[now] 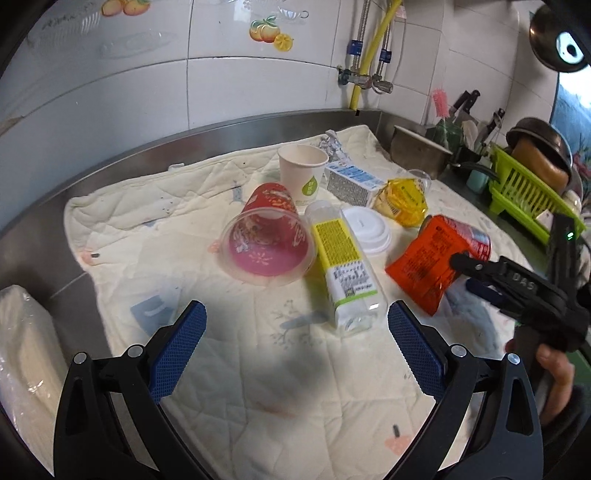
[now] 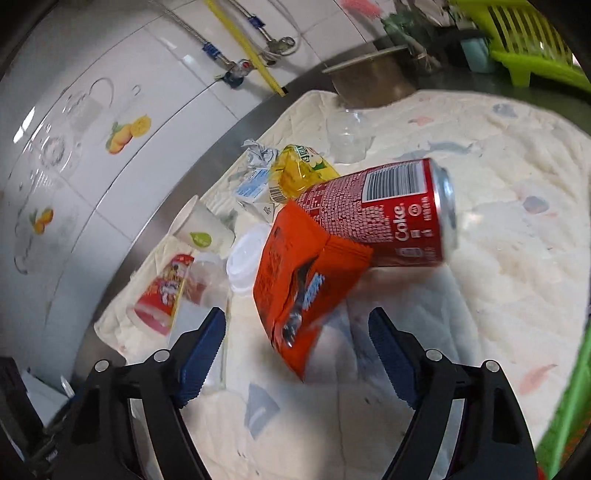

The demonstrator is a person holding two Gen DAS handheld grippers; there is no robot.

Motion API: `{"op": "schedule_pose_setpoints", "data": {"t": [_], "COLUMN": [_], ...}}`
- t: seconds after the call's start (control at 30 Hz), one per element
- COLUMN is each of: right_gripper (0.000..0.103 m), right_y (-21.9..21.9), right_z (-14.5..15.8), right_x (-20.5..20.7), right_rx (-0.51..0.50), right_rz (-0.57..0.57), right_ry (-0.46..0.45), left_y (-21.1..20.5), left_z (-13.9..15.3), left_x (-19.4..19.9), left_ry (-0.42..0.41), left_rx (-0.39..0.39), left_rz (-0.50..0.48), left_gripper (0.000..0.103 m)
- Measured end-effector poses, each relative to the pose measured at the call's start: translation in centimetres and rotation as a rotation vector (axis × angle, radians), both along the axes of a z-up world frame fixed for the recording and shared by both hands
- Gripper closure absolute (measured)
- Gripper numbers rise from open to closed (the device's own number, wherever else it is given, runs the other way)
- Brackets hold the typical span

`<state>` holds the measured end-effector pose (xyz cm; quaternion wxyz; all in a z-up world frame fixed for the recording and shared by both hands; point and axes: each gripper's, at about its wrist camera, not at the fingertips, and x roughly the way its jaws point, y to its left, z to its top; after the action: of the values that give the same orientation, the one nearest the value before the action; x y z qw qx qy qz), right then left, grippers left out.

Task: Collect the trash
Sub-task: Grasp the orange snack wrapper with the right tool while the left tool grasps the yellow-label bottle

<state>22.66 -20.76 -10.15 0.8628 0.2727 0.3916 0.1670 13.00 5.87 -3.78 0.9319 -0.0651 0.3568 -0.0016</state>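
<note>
- You face a white tiled wall (image 1: 258,92) with fruit decals (image 1: 269,31).
- Yellow hose (image 1: 373,48) and metal valves run down it.
- Stainless counter (image 1: 44,236) carries a cream quilted cloth (image 1: 258,369).
- Green dish rack (image 1: 517,192) stands far right.

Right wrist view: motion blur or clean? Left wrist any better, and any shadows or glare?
Right wrist view: smeared at the edges, though the Coke can and orange packet stay legible. Left wrist view: sharper, a dark shadow on the quilted cloth, glare on the wall tiles. Fisheye bends both.
</note>
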Motion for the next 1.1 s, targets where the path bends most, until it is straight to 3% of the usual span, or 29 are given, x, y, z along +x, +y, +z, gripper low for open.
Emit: {"op": "schedule_pose_setpoints", "data": {"t": [0.23, 0.37, 0.63, 0.8, 0.9, 1.1], "right_gripper": [0.041, 0.062, 0.084, 0.084, 0.084, 0.084], "right_y": [0.0, 0.2, 0.2, -0.6, -1.7, -3.7], "right_z": [-1.7, -2.2, -1.1, 0.3, 0.9, 1.9], "right_x": [2.3, 2.6, 1.3, -0.7, -2.4, -5.5], "right_rx": [0.099, 0.132, 0.091, 0.047, 0.041, -0.015], "right_rz": [-0.016, -0.013, 0.002, 0.009, 0.001, -0.023], "right_ry": [0.046, 0.039, -0.027, -0.08, -0.102, -0.152], "left_y": [-0.1, -0.6, -2.0, -3.0, -3.7, -4.8], "left_z": [-0.5, -1.0, -2.7, -3.6, -4.2, -4.3], "left_x": [2.1, 3.0, 5.9, 7.9, 9.2, 10.2], "left_ry": [0.021, 0.038, 0.095, 0.125, 0.148, 0.151], "left_rx": [-0.065, -0.083, -0.13, -0.129, -0.139, -0.09], "left_rz": [-0.03, -0.047, -0.083, -0.073, -0.084, -0.078], "left_gripper": [0.011, 0.019, 0.034, 0.039, 0.048, 0.05]}}
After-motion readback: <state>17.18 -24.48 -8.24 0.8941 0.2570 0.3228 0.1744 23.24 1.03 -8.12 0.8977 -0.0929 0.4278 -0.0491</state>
